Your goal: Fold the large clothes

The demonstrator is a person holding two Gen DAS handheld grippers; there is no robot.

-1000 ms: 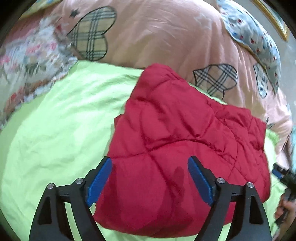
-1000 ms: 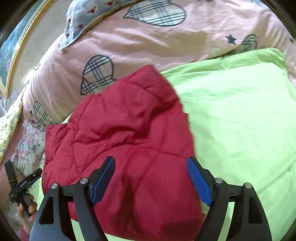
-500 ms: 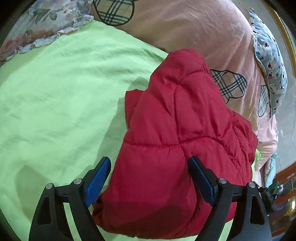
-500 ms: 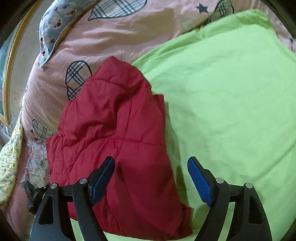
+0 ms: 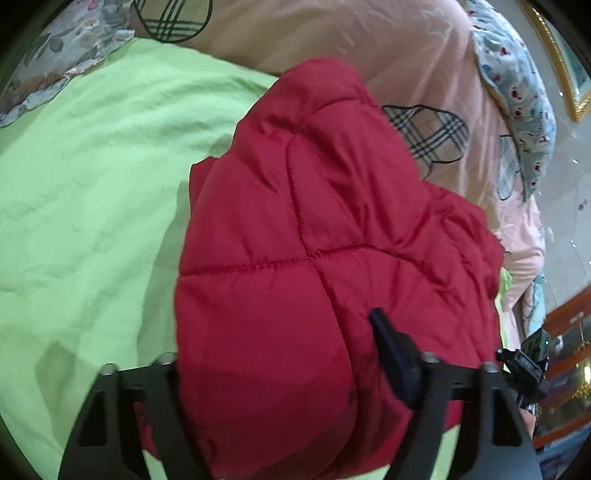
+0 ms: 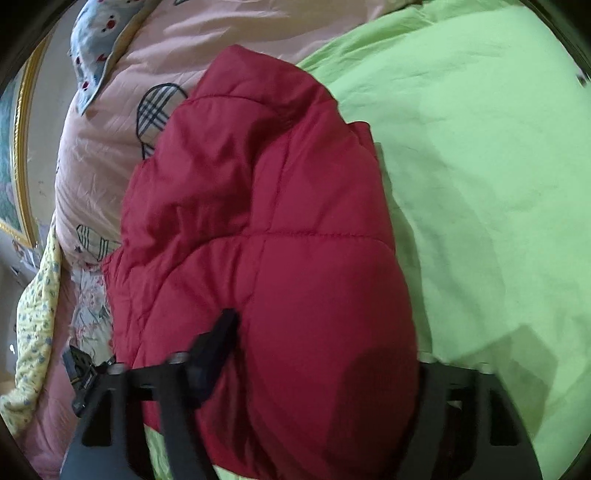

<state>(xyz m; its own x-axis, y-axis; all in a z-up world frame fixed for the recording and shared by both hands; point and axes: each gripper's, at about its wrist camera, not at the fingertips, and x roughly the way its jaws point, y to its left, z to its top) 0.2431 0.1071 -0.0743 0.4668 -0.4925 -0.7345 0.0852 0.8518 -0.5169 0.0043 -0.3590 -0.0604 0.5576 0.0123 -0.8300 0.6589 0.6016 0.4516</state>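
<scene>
Red quilted jacket (image 5: 314, 258) fills both my jaws: my left gripper (image 5: 280, 373) and right gripper (image 6: 325, 354) are closing on its near edge, padding bulging between the fingers. Both tilt steeply down. It lies folded on the green sheet (image 5: 92, 184), bare on one side, its far end against the pink duvet (image 6: 122, 110).

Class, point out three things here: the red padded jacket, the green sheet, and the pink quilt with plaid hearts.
red padded jacket (image 5: 295, 229), left wrist view, on its stitched seam crossing.
green sheet (image 6: 498, 184), right wrist view, on a bare stretch.
pink quilt (image 5: 332, 33), left wrist view, on plain pink fabric.
</scene>
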